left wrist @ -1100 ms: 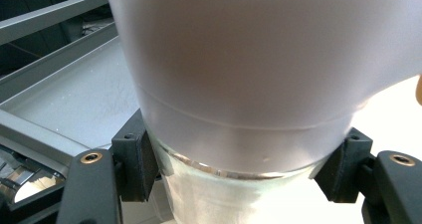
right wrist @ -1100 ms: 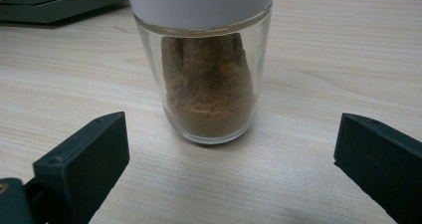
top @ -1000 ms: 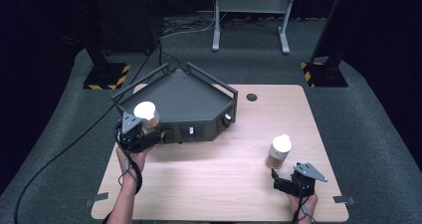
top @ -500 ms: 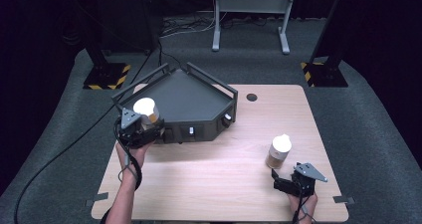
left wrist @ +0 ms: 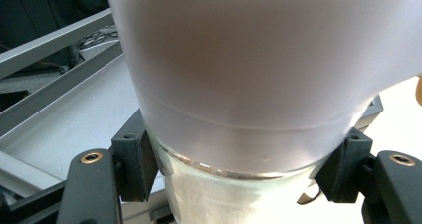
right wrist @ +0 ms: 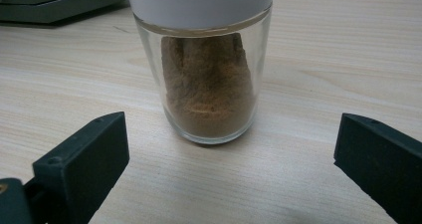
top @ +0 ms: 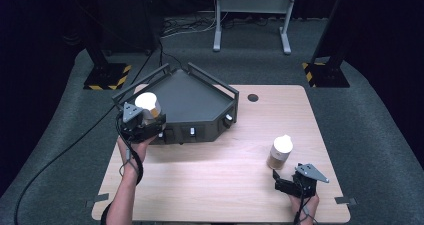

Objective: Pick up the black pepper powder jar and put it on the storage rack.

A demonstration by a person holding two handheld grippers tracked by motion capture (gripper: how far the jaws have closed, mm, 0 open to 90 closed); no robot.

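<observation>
A person sits at a pale wooden table (top: 210, 175) with a two-jaw gripper in each hand, forearms coming in from the near edge. The left gripper (top: 142, 122) is at the table's left side, by the near left corner of a dark grey angular metal tray with raised rails (top: 200, 97) that sits on the far left part of the tabletop. Its black jaws are closed tight on a clear glass jar with a white rounded lid (top: 148, 107), which stands upright in the grip; in the left gripper view the pads press on the glass on both sides just below the white lid (left wrist: 249, 59), with the grey tray floor (left wrist: 74, 119) behind it. Whether this jar rests on anything or is lifted cannot be told. The right gripper (top: 287, 182) is near the front right of the table, low over the wood, with its jaws spread wide and nothing between the pads. Just beyond its tips stands a second clear glass jar with a white lid, partly full of brown powder (top: 280, 152); it is upright on the wood, well apart from the tray. In the right gripper view this powder jar (right wrist: 209, 84) stands centred ahead of the gap between the two open jaws, touched by neither.
</observation>
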